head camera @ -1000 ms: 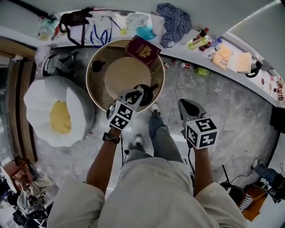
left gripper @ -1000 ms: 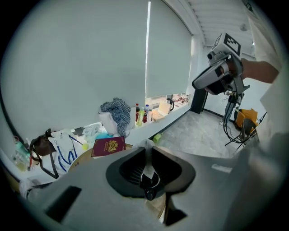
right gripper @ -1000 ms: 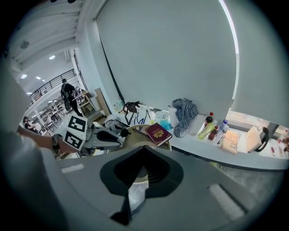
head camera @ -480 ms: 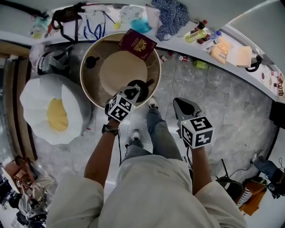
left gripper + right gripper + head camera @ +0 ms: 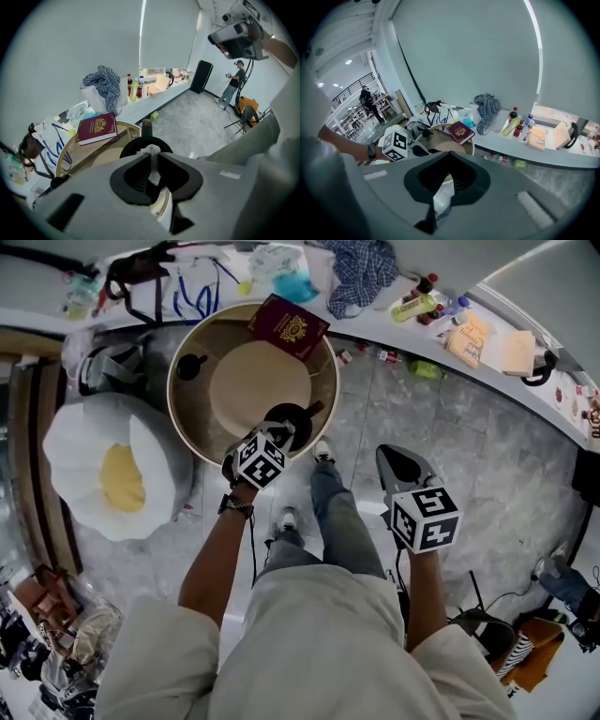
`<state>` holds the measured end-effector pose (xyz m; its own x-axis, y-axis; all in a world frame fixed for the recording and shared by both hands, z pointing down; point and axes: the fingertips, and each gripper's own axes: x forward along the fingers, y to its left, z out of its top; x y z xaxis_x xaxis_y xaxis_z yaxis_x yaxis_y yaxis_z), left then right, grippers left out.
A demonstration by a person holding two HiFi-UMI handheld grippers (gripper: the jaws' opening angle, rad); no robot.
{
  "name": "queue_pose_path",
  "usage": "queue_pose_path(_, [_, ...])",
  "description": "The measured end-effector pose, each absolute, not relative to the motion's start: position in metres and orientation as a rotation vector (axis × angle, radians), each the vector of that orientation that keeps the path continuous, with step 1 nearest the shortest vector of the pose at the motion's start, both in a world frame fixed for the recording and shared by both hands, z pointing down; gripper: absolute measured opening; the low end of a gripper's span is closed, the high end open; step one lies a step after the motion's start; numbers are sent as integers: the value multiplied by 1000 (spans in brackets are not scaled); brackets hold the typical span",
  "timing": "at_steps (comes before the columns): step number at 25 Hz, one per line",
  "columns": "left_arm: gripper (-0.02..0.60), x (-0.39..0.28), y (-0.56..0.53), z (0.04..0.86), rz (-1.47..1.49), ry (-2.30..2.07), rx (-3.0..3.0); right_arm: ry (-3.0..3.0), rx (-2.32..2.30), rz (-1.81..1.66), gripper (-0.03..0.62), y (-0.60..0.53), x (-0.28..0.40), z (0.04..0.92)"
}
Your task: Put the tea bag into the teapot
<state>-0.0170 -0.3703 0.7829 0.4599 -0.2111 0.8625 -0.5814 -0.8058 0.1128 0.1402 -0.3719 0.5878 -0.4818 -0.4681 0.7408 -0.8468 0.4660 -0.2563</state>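
Bright, even light with soft shadows; fisheye-bent edges, dark corners.

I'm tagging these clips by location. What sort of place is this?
Probably a recording studio or lab, not a home kitchen: a bare tiled floor, a long ledge cluttered with bottles, and another person standing far off across the open room.

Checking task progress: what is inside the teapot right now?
The left hand-held gripper holds the white tea bag over the open mouth of the black teapot. The gripper covers the pot's inside, so its contents cannot be seen.
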Motion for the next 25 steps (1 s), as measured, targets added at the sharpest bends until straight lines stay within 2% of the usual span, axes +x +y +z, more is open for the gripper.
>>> queue_pose_path(25, [81, -15, -374, 821, 1500, -476, 2205, -2119, 1067, 894, 6, -377, 142, 604])
